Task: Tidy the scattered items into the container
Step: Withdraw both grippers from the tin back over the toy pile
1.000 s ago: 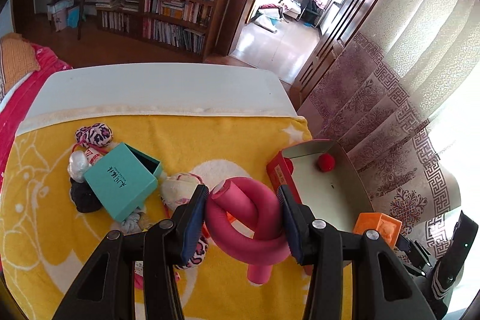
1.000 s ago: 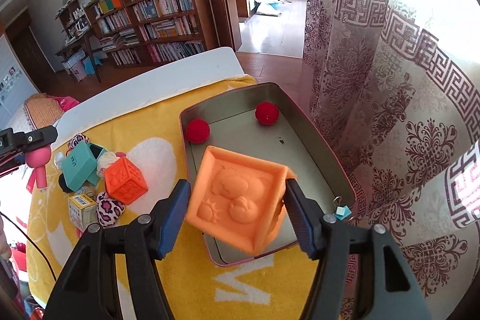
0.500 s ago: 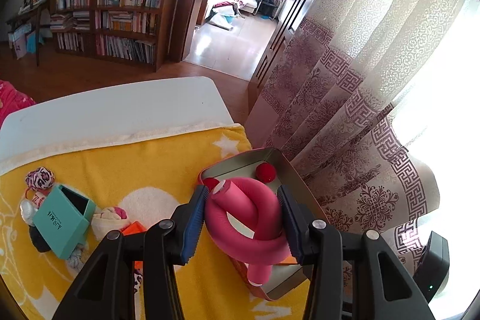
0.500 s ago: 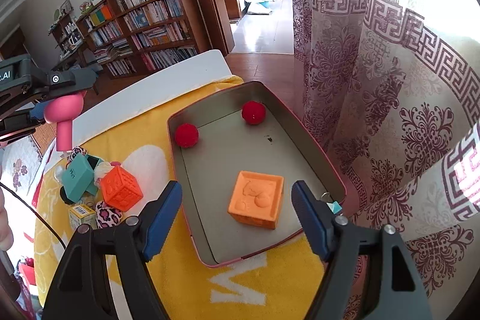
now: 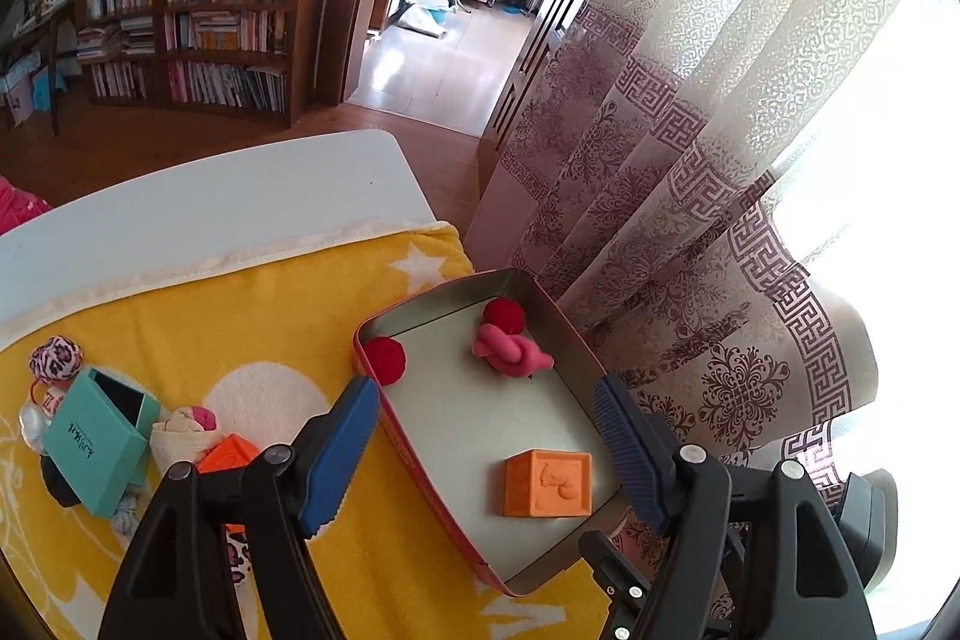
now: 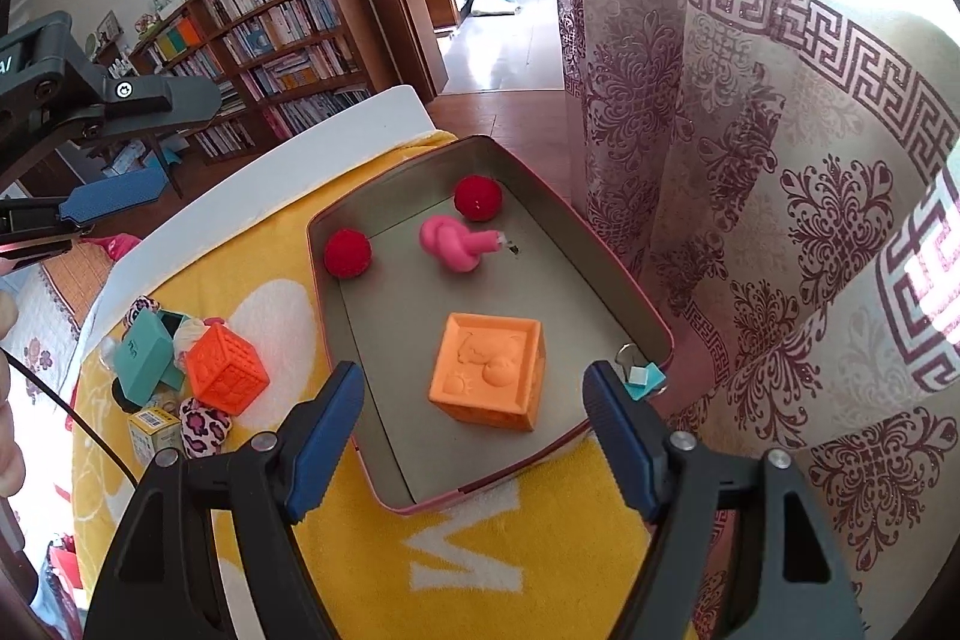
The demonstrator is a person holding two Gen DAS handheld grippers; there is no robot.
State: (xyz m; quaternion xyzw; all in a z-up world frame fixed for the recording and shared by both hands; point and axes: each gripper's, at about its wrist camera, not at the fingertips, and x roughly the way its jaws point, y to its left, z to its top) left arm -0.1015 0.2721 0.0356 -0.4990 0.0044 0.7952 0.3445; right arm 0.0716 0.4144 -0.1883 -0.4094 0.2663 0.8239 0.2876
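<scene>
I read both jaws empty: left gripper [image 5: 486,451] jaws opening, right gripper [image 6: 474,436] released, both over the tin [image 6: 636,307]. Remaining clutter, incl. red-orange cube [image 6: 225,370], lies left of the tin; left hand nearer, I judge.

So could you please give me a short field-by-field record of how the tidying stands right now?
container: metal tin on yellow towel
in tin: two red balls, pink knot, light orange block
left out: dark orange block, teal box, leopard pouch, small carton
left gripper: jaws opening, nothing between them
right gripper: open, empty, above tin
</scene>
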